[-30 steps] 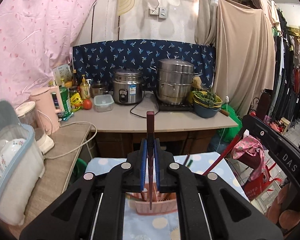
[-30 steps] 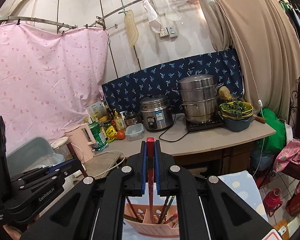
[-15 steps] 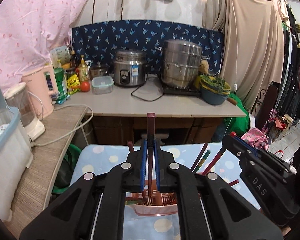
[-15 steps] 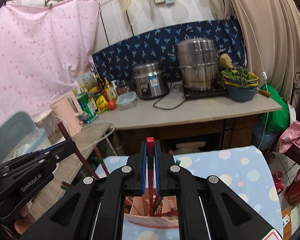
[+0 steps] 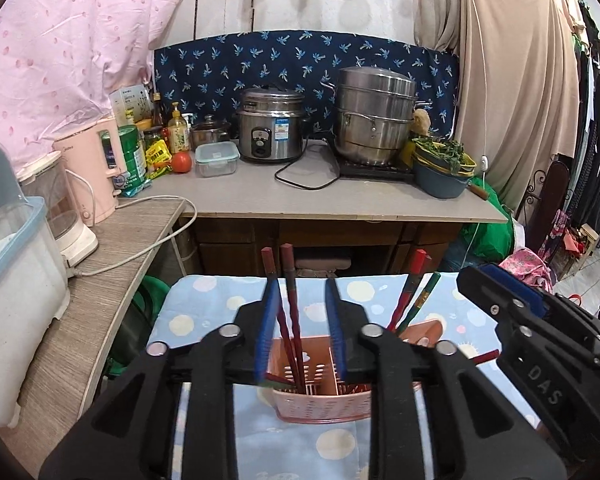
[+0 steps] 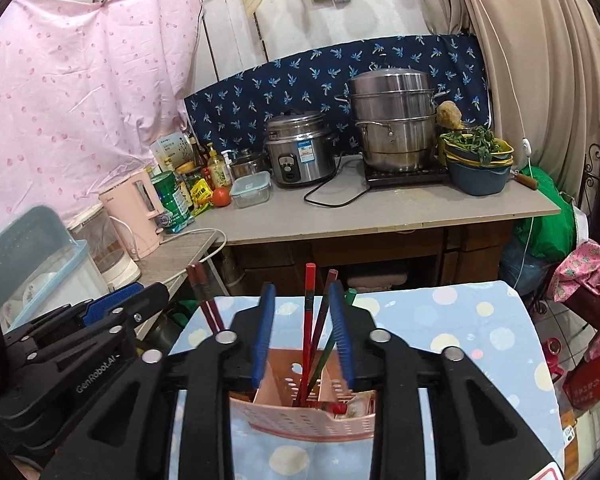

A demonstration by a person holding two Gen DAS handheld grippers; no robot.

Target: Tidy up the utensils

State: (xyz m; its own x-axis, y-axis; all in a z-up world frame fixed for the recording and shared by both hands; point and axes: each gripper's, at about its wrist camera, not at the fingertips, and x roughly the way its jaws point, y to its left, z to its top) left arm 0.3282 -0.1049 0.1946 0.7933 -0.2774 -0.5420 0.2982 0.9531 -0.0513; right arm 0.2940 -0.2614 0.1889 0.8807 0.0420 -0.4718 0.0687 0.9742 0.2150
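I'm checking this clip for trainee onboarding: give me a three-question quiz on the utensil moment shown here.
1. True or false: the chopsticks between the left gripper fingers stand in the pink holder.
2. The right gripper pads are: A pressing a chopstick, B apart from the red chopstick.
3. What cloth does the holder sit on?

Key: 1 true; 2 B; 3 the blue dotted tablecloth.

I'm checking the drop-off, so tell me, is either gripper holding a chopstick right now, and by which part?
Neither. The left gripper and right gripper are both opening; the chopsticks between their blue pads stand loose in the pink holder.
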